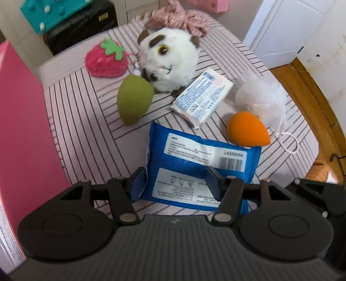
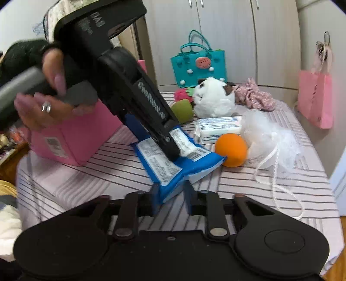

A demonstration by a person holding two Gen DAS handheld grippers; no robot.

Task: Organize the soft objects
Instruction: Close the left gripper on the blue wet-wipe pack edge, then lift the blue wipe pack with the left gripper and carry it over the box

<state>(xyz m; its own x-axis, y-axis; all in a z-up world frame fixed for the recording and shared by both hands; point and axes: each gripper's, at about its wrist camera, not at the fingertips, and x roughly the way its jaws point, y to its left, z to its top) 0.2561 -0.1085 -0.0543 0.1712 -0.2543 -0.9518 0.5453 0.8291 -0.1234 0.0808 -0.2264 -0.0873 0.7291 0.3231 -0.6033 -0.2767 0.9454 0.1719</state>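
Your right gripper (image 2: 170, 200) has its jaws pinched on the near corner of the blue pack (image 2: 173, 166), which lifts that corner off the striped cloth (image 2: 259, 183). Your left gripper (image 1: 176, 186) comes down steeply on the same pack (image 1: 194, 168) from above; its fingers straddle the pack's lower half, one at the left edge and one on the label, and you cannot tell from either view whether the pads actually press on it. In the right wrist view your left hand (image 2: 43, 93) grips that tool's grey handle. The pack lies in the middle of the cloth, near the pink box (image 2: 71, 138) on one side and touching the orange sponge (image 1: 248, 127) at its far corner. Just beyond it sit the white pack (image 1: 201, 97), the green sponge (image 1: 134, 99) and the white mesh puff (image 1: 261, 99), whose cord loops over the cloth. Behind those are the plush toy (image 1: 168, 60), touching the green sponge, the strawberry (image 1: 106, 60) and a pink scrunched fabric (image 1: 179, 17). A teal bag (image 2: 199, 64) stands past the cloth's far edge.
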